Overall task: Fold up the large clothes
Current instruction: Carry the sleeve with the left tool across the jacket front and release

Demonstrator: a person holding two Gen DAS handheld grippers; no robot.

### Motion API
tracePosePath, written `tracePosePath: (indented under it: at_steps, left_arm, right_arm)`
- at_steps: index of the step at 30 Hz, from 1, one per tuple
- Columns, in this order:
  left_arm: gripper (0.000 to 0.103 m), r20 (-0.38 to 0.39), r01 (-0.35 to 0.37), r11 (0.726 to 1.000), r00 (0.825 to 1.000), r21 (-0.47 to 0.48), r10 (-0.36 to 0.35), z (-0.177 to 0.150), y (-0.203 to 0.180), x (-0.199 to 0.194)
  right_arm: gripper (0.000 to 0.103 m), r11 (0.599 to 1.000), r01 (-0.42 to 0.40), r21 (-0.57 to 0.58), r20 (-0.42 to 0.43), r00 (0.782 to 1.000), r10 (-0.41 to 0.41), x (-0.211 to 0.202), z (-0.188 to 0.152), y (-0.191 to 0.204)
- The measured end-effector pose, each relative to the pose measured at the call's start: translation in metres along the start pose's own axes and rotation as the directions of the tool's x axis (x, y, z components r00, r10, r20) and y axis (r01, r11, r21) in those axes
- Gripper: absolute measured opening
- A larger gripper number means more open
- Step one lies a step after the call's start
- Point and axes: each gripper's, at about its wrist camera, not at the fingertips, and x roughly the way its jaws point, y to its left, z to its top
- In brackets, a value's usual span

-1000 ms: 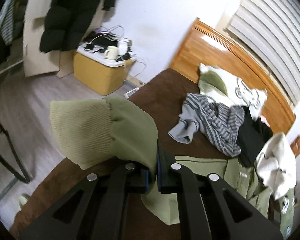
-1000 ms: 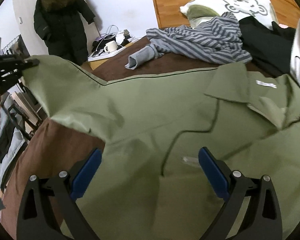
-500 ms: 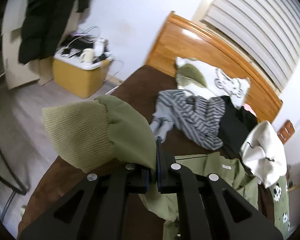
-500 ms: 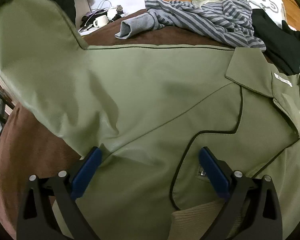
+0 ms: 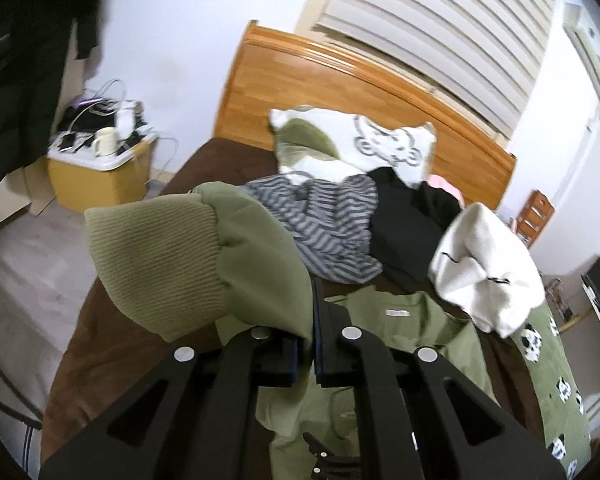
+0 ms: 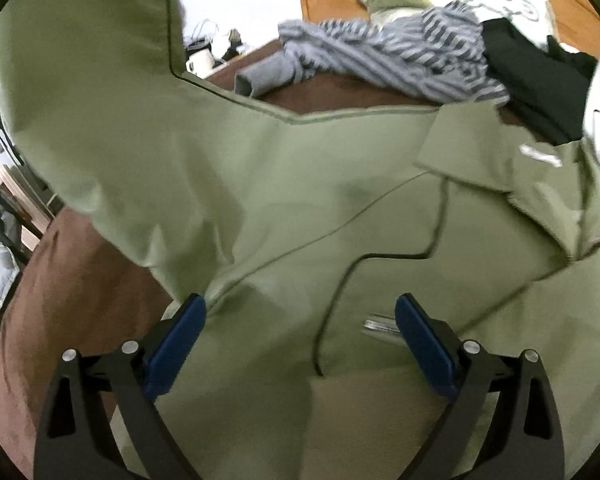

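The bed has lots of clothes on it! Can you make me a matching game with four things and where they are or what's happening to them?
Things:
1. green jacket sleeve
2. striped top
3. white mug
4. right gripper

States:
A. on the yellow box beside the bed
B. open, over the jacket body
C. pinched in the shut left gripper, lifted
D. crumpled near the pillow

Pairs: 1-C, 2-D, 3-A, 4-B
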Motion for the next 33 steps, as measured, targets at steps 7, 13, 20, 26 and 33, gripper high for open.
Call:
tracePosePath:
  at_steps: [7,13,20,26,33]
  left_arm:
    - [0.008,-0.02,0.098,0.99,0.995,0.101,-0.097,-0.011,-0.071,0.004]
    - [0.008,-0.091,0.133,0.958,0.989,0.255,-0.114,-0.045,-0.14,0.028]
    - [0.008,-0.203,0.165,0.925,0.974,0.341,-0.099,-0.102,-0.19,0.076]
    - [0.008,-0.305,0.196,0.926,0.948,0.321,-0.095,-0.158,-0.21,0.118]
    - [0.008,-0.384,0.177,0.936,0.922,0.305,-0.05,-0.21,-0.215,0.156]
  right_arm:
    - [0.095,0.998,0.054,0.025,0.069,0.996,-0.055,-0.073,-0.021,-0.046]
    - [0.095,0.989,0.124,0.077,0.079,0.988,-0.13,-0.13,-0.044,-0.098]
    - [0.095,0.969,0.217,0.117,0.053,0.973,-0.224,-0.184,-0.071,-0.157]
    - [0.095,0.948,0.265,0.179,0.045,0.96,-0.277,-0.212,-0.091,-0.19]
    - [0.095,0.938,0.266,0.223,0.014,0.961,-0.276,-0.211,-0.108,-0.209]
